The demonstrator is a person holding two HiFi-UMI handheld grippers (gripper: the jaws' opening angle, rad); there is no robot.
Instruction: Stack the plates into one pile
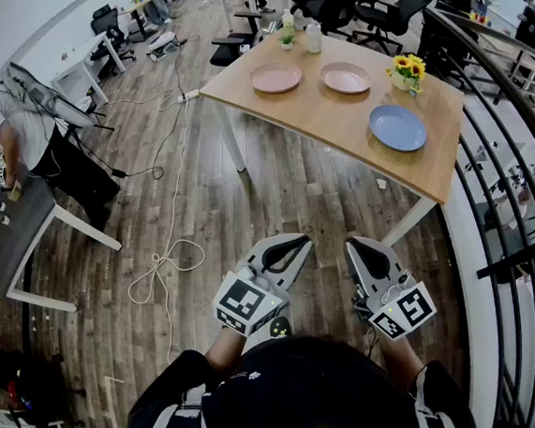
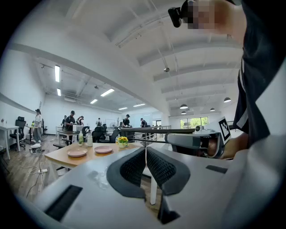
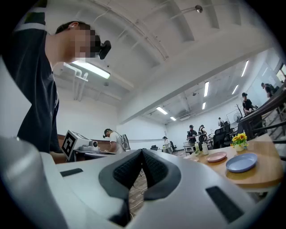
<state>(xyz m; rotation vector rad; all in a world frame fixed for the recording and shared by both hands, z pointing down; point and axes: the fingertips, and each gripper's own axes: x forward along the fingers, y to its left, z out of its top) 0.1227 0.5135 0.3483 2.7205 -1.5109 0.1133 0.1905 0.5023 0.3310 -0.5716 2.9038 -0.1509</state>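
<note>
The person is holding the grey left gripper [image 1: 292, 244] and the grey right gripper [image 1: 364, 246] close to the body, low over the wood-plank floor [image 1: 183, 216] and well apart from the light wooden table [image 1: 314, 114]. Their jaws are pointing forward, roughly toward that table. In each gripper view the black ribbed pads [image 2: 134, 167] are pressing together at the tips with nothing between them, so both grippers are closed and carrying nothing. The only print showing is the black-and-white square marker pattern on each gripper's cube [image 1: 248, 302].

Three round plates are lying flat and face up on the table, each apart from the others. The first pink plate [image 1: 276, 77] is sitting near the far-left corner, with the second pink plate [image 1: 346, 77] just to its right. The blue plate [image 1: 397, 127] is lying nearer the person, by the right edge. Being round, the plates are showing no long axis. The row they form is running along the table's length, from far left to near right. A small vase of yellow flowers [image 1: 408, 70] is standing beside the second pink plate and behind the blue plate. A pale bottle [image 1: 313, 37] is standing behind the two pink plates.
</note>
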